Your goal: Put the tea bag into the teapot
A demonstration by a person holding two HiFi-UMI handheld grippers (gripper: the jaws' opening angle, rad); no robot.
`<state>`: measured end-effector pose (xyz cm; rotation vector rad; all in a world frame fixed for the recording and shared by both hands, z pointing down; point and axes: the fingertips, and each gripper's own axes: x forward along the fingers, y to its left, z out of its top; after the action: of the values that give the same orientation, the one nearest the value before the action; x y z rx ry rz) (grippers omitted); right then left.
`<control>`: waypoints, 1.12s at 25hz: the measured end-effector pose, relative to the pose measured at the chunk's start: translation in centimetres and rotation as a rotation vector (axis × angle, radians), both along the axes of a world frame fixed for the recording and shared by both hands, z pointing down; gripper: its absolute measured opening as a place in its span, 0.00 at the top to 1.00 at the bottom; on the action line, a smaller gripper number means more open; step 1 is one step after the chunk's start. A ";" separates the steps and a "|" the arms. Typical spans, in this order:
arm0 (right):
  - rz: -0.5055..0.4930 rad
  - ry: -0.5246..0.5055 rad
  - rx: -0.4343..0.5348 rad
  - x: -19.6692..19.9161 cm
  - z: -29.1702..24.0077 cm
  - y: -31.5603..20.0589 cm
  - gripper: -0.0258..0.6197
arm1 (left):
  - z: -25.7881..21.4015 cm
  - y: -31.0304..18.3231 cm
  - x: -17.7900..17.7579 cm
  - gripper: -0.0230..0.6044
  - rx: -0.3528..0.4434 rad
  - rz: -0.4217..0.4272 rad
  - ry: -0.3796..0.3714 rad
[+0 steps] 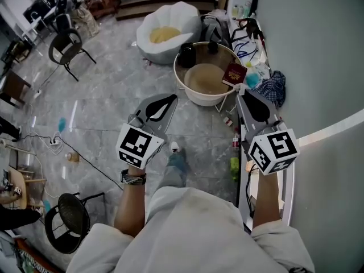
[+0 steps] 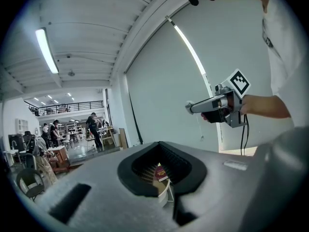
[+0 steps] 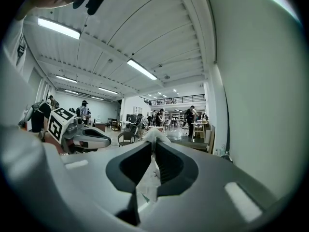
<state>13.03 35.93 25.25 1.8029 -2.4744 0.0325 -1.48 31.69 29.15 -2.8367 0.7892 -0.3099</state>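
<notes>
A round white table (image 1: pixel 196 98) with a brown top stands ahead of me. On it are a black teapot (image 1: pixel 186 54) at the far left and a dark red tea bag packet (image 1: pixel 234 73) at the right edge. My left gripper (image 1: pixel 172 98) hovers short of the table's near rim, jaws together and empty. My right gripper (image 1: pixel 239 90) is just off the table's right rim, close below the packet, jaws closed with nothing seen between them. Through the left gripper's (image 2: pixel 159 144) jaw opening I see the packet (image 2: pixel 161 173) and table rim (image 2: pixel 166 190). Only a thin slit parts the right gripper's (image 3: pixel 153 141) jaws.
A white bean bag (image 1: pixel 169 30) sits beyond the table. Blue cloth (image 1: pixel 276 87), cables and bottles lie along the grey wall (image 1: pixel 318 56) at right. Small bottles (image 1: pixel 235 141) stand on the floor near my right arm. Black chairs (image 1: pixel 67 47) and a floor cable (image 1: pixel 57 142) are at left.
</notes>
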 end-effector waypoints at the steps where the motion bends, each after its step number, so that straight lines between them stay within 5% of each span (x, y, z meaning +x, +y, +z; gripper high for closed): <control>1: 0.002 0.000 0.001 0.2 0.2 -1.4 0.91 | 0.4 -1.4 0.1 0.96 -0.003 0.000 -0.002; 15: 0.028 0.006 0.013 0.4 -0.8 -19.2 0.91 | -0.2 -19.8 1.0 0.95 -0.006 0.029 -0.005; 28: 0.014 0.007 -0.033 0.2 0.4 -28.5 0.91 | 1.9 -28.8 1.5 0.95 -0.077 0.030 -0.003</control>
<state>13.26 7.47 25.61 1.8040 -2.4424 0.0675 0.05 2.86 31.08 -2.9158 0.7487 -0.3475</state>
